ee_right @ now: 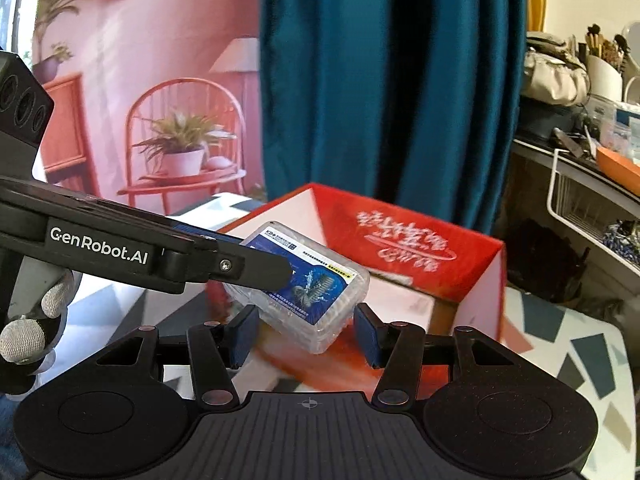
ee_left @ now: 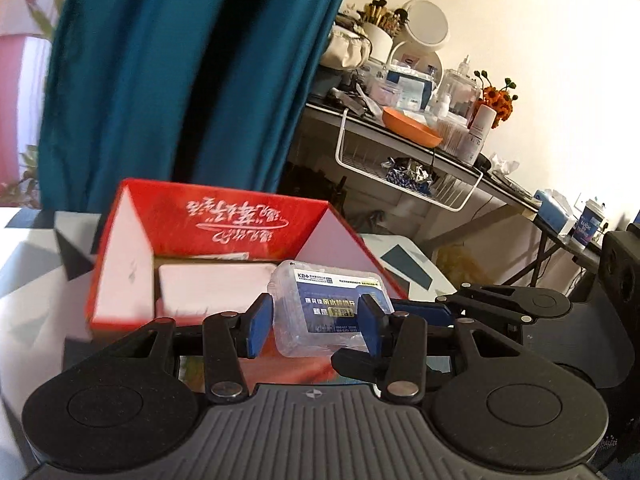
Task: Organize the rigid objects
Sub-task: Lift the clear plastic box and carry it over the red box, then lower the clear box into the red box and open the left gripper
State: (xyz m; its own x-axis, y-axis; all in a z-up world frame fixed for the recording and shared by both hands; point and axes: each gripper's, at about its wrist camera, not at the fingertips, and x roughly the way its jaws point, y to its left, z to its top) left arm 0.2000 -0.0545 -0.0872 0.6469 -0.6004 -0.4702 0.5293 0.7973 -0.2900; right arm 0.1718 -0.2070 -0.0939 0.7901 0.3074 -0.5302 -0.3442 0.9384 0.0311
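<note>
Clear plastic case with a blue printed label (ee_left: 328, 308), rectangular with rounded corners, is held off the surface in front of an open red cardboard box with white inner walls (ee_left: 208, 224). In the left wrist view it is clamped between the blue pads of the left gripper (ee_left: 316, 326), one pad pressed on each of its two sides, with the label facing up. In the right wrist view the same case (ee_right: 304, 288) is seen tilted, and the left gripper's black finger is laid across its upper left corner. The right gripper (ee_right: 306, 334) is placed around the near end of the case, its blue pads standing at either side; a small gap is visible at each pad, so contact cannot be confirmed and its jaws are read as released rather than clenched. Inside the red box a pale pink flat rectangular box (ee_left: 212, 284) is seen lying on the floor of the box, just behind the case. The red box is set on a white tabletop with dark geometric patches (ee_right: 580, 344). A teal curtain (ee_left: 180, 72) hangs behind, and a cluttered grey desk (ee_left: 400, 136) stands to the right.
</note>
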